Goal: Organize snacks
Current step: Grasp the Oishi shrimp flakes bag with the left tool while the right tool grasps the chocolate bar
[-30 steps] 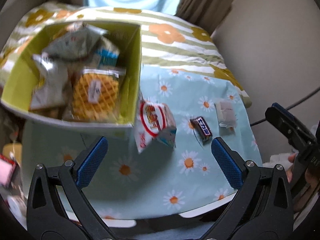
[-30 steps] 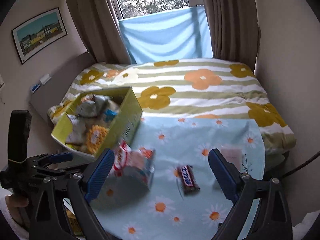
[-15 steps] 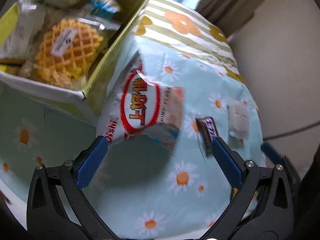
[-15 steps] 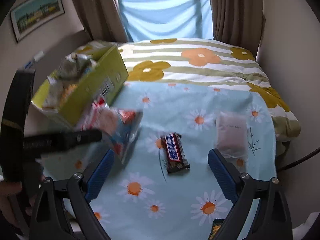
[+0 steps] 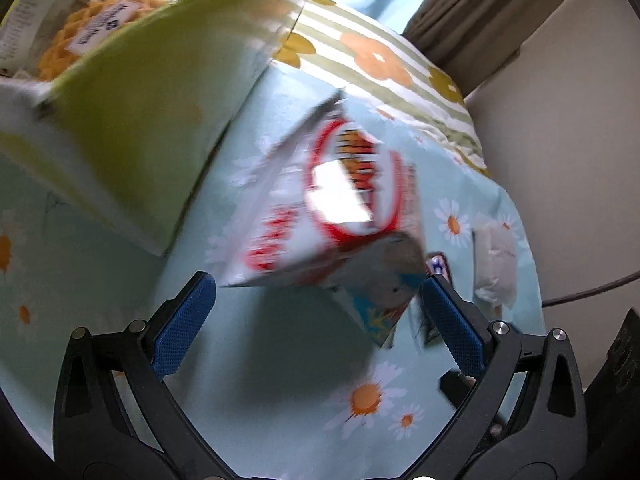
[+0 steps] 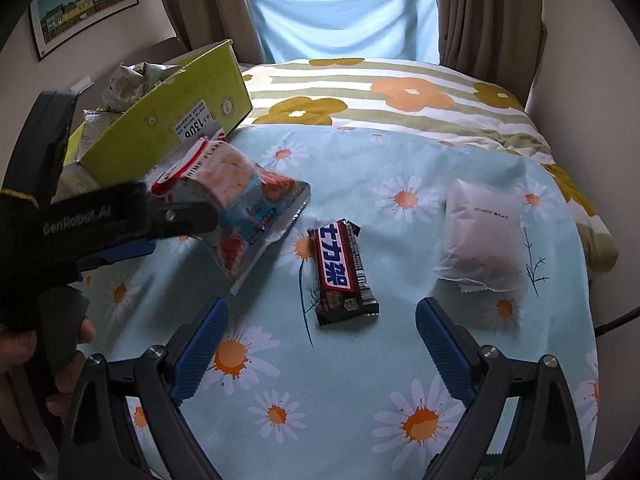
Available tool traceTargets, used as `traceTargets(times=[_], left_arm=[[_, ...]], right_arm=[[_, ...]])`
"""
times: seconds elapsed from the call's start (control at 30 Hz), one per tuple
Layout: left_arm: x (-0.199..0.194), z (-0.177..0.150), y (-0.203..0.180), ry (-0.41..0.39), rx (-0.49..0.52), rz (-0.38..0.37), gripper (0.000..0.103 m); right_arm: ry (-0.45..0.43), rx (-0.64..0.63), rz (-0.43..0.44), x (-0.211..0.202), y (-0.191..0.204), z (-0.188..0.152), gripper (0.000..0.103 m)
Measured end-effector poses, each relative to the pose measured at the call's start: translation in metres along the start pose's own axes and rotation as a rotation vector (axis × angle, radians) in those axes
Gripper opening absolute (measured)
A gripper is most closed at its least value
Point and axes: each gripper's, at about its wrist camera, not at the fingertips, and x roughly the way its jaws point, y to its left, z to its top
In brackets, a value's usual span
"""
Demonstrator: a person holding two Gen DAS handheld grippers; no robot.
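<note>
Daisies are showing all over the blue cloth [image 6: 360, 168] in both views, and it is the biggest thing here. One green box [image 6: 168, 128] is sitting at 10 o'clock in the right view, full of packets. Only the left view is looking down into it, where one yellow waffle snack [image 5: 100, 16] is lying inside.

Three snacks are lying loose on the cloth. One shrimp chip bag [image 6: 240, 200] is lying just beside the box, at 9 o'clock in the right view. It is blurry in the left view [image 5: 336, 208]. One white packet [image 6: 480, 236] is sitting at 3 o'clock. One dark candy bar [image 6: 340, 268] is lying in the middle, between the other two. The left view is showing only a tiny corner of it.

Two grippers are in use. The left gripper [image 5: 316, 308] is standing wide apart, with the chip bag's near edge between its blue pads, and I cannot tell if they are touching it. The right gripper [image 6: 320, 332] is standing wide apart too, holding nothing, with the candy bar just past its tips. Only the right view is showing a hand [image 6: 48, 360], which is gripping the left tool.
</note>
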Motion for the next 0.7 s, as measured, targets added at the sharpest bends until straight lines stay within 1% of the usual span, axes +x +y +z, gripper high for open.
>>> traceTargets(times=[0.07, 0.2, 0.33, 0.4, 0.43, 0.47, 0.5, 0.53, 0.6, 0.67, 0.7], left_arm=[[0.003, 0.004, -0.005, -0.011, 0.000, -0.012, 0.102], [0.007, 0.014, -0.014, -0.037, 0.016, -0.005, 0.102], [0.014, 0.021, -0.017, -0.050, 0.010, 0.000, 0.102], [0.018, 0.024, -0.018, -0.054, 0.015, 0.019, 0.102], [0.020, 0.024, -0.019, -0.053, 0.019, 0.029, 0.099], [0.020, 0.024, -0.019, -0.053, 0.023, 0.039, 0.096], [0.020, 0.024, -0.017, -0.050, 0.028, 0.043, 0.090], [0.020, 0.024, -0.015, -0.049, 0.028, 0.040, 0.086], [0.018, 0.024, -0.012, -0.053, 0.029, 0.042, 0.078], [0.019, 0.025, -0.010, -0.051, 0.034, 0.038, 0.076], [0.019, 0.025, -0.009, -0.052, 0.037, 0.039, 0.072]], right_arm=[[-0.005, -0.004, 0.001, 0.001, -0.001, 0.000, 0.093], [-0.004, -0.002, -0.001, 0.003, -0.003, 0.001, 0.093], [0.002, -0.005, 0.002, 0.009, -0.006, 0.002, 0.093], [0.003, -0.012, 0.004, 0.013, -0.006, 0.004, 0.088], [0.007, -0.017, 0.007, 0.014, -0.006, 0.004, 0.084], [0.013, -0.021, 0.012, 0.017, -0.005, 0.005, 0.083], [0.015, -0.026, 0.011, 0.020, -0.005, 0.006, 0.080], [0.016, -0.029, 0.012, 0.021, -0.004, 0.007, 0.077], [0.021, -0.032, 0.017, 0.026, -0.003, 0.009, 0.075], [0.022, -0.040, 0.012, 0.030, -0.001, 0.010, 0.074], [0.023, -0.046, 0.008, 0.031, -0.001, 0.011, 0.073]])
